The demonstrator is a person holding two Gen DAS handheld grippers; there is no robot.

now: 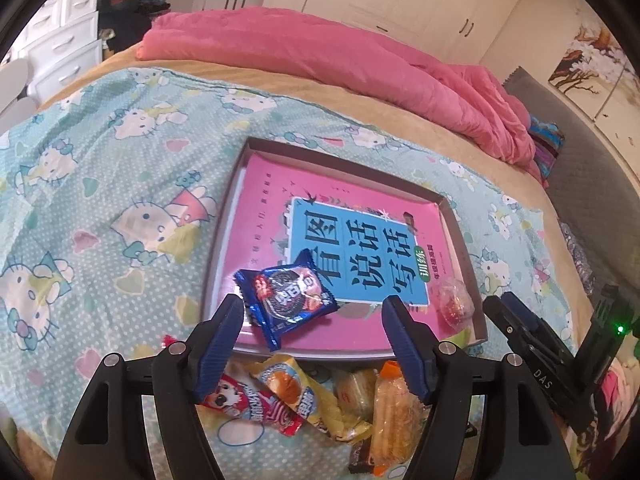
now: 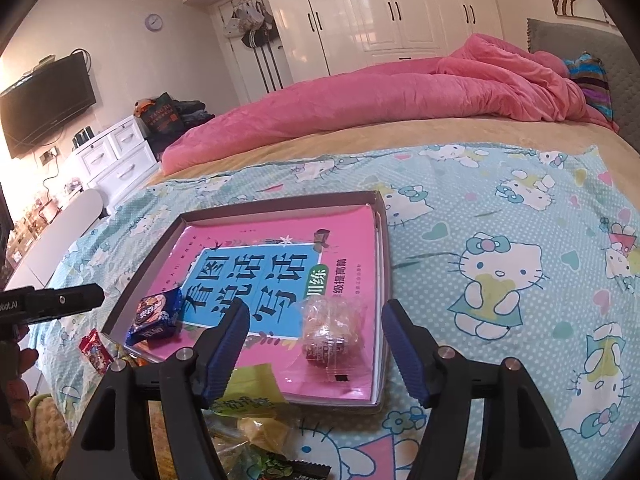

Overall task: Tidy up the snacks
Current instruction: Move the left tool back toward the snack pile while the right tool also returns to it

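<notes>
both tongs are hanging wide apart and gripping nothing. the left tongs (image 1: 314, 320) are tilting down at the tray (image 1: 224, 216), where the blue cookie packet (image 1: 290, 298) is lying mid-frame on the pink book (image 1: 360, 208). the right tongs (image 2: 316, 328) are hovering over a clear-wrapped sweet (image 2: 326, 334), possibly candy. loose snacks (image 1: 320, 396) are lying on the bed at lower centre.

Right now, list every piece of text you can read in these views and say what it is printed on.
"看图说话写话" in big characters on the pink book's blue panel.
"训练" in the green badge beside that title.
"DAS" on the right hand-held gripper's body.
"obot.AI", cut off by the frame edge, on the left hand-held gripper's body.
The blue cookie pack, the loose wrappers and the book's small print are too blurred to read.
</notes>
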